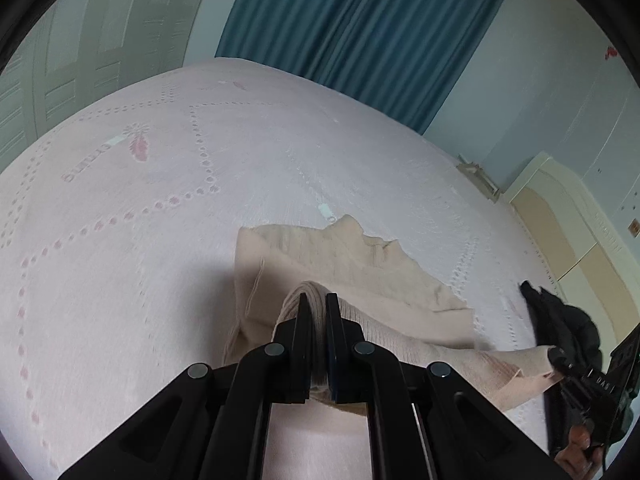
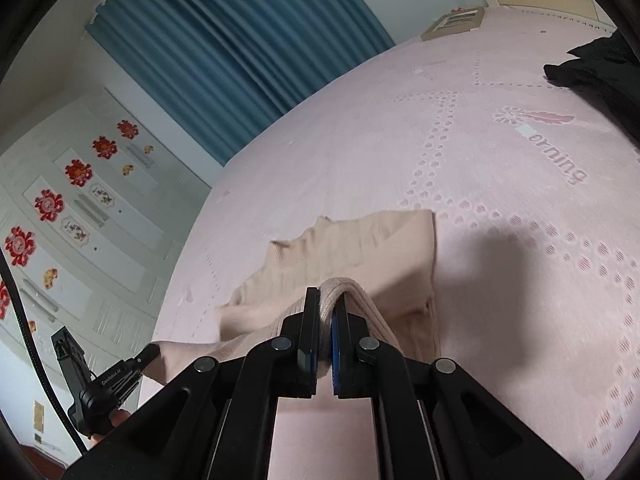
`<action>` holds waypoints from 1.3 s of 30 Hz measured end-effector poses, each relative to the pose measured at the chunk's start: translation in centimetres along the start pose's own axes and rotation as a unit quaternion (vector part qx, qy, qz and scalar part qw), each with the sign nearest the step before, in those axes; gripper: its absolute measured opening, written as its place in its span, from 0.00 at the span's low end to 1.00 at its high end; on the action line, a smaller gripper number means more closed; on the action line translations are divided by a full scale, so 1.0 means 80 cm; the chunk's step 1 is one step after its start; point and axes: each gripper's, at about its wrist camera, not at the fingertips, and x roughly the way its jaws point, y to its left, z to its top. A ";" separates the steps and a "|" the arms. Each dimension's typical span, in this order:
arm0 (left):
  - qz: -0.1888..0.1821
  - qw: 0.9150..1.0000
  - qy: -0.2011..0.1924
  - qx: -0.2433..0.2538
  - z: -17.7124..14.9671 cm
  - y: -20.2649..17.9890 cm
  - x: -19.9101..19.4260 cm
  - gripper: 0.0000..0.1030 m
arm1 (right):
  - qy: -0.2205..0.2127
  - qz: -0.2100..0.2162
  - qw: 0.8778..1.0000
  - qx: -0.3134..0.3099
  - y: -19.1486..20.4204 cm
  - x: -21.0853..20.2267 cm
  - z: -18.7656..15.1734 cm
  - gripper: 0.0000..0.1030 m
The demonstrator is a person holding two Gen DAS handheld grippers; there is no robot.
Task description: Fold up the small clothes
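Both tongs, left (image 1: 316, 300) and right (image 2: 326, 294), clamp the beige garment (image 1: 320, 248) (far edge blurred) above the pink bedspread (image 1: 140, 240).

Garment (image 1: 344, 256) on bed (image 1: 160, 240)

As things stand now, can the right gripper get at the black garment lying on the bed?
Probably not yet. The right gripper is shut on the beige garment, as is the left gripper. The black garment lies far off across the bed, with nothing between.
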 end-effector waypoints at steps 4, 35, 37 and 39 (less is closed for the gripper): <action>0.010 1.000 0.016 0.006 0.019 0.003 0.047 0.06 | 0.003 -0.006 1.000 0.010 -0.007 0.043 0.016 0.05; 0.037 0.996 0.078 -0.014 -0.058 0.062 0.083 0.60 | 0.069 -0.086 0.988 -0.109 -0.039 0.054 -0.068 0.46; 0.038 0.995 0.090 -0.021 -0.083 0.068 0.070 0.60 | 0.068 -0.099 0.987 -0.103 -0.048 0.044 -0.086 0.52; 0.035 0.993 0.105 -0.030 -0.105 0.078 0.066 0.60 | 0.091 -0.084 0.989 -0.082 -0.058 0.049 -0.096 0.53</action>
